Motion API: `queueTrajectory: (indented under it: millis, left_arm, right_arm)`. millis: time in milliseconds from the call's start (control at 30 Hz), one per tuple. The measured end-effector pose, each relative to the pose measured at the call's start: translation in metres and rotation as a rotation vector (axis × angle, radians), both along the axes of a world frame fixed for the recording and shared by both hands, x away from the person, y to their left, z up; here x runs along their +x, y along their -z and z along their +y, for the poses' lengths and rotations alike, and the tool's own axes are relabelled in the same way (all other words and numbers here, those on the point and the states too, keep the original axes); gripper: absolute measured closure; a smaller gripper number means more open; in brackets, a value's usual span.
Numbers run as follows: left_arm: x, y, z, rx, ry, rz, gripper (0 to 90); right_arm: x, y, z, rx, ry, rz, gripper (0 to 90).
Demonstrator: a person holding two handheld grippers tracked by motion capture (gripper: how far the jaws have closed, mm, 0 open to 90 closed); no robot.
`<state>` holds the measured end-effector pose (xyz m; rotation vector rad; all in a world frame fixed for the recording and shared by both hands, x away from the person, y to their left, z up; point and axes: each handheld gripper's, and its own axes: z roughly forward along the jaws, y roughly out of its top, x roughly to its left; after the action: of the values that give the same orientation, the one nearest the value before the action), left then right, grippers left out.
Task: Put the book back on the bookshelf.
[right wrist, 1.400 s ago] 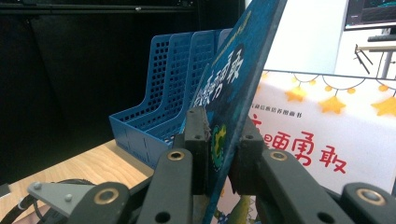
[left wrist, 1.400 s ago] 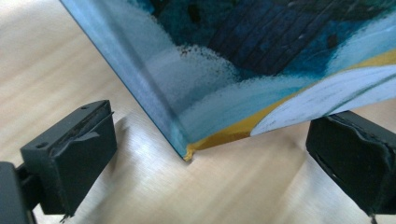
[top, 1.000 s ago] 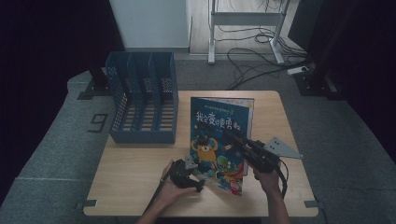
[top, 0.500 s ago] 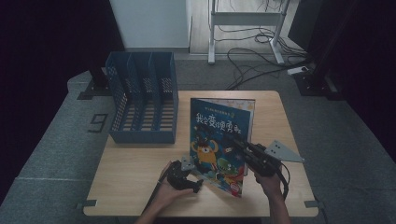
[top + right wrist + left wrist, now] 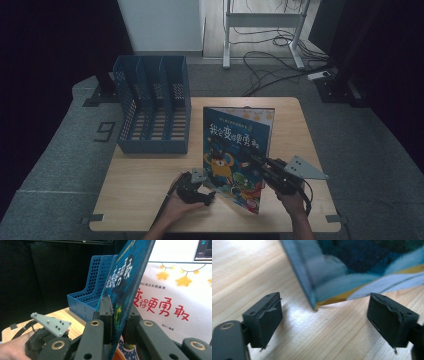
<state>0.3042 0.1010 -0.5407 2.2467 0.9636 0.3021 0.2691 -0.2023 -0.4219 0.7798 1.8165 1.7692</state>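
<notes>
The right gripper (image 5: 117,322) is clamping its jaws on the picture book's (image 5: 235,150) cover, lifting it open, long axis running away across the tabletop (image 5: 145,175). The left gripper (image 5: 324,322), jaws apart and just closing, is flanking its near corner untouched.

Book (image 5: 239,150) right of file rack (image 5: 152,105) — both on table (image 5: 145,180)

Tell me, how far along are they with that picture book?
Partway, I'd judge. Done: the right gripper has clamped the book's cover and lifted it open. In hand: the left gripper, jaws just narrowing, faces the book's corner. Left, probably: standing it in the blue file rack.
</notes>
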Motion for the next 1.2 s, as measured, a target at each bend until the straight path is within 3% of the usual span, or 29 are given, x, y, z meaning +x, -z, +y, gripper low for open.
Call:
queueTrajectory:
  millis: [133,467,800,1000,1200]
  left_arm:
    - [0.003,-0.001,0.002,-0.019,-0.017,0.002,13.2]
    - [0.002,-0.001,-0.008,-0.011,0.027,0.014,10.6]
    - [0.004,-0.001,-0.014,0.018,-0.011,-0.018,10.2]
    - [0.016,0.002,-0.017,-0.009,-0.043,0.002,11.0]
    - [0.019,0.003,-0.019,-0.010,-0.038,0.009,10.5]
  right_arm:
    - [-0.001,0.000,0.000,-0.005,-0.004,-0.002,79.4]
    - [-0.003,0.001,-0.001,-0.017,-0.005,-0.014,79.2]
    - [-0.002,0.003,-0.003,-0.030,0.009,-0.014,79.1]
    - [0.001,0.006,-0.008,-0.039,0.033,-0.005,79.2]
    - [-0.001,0.005,-0.007,-0.053,0.040,-0.016,79.3]
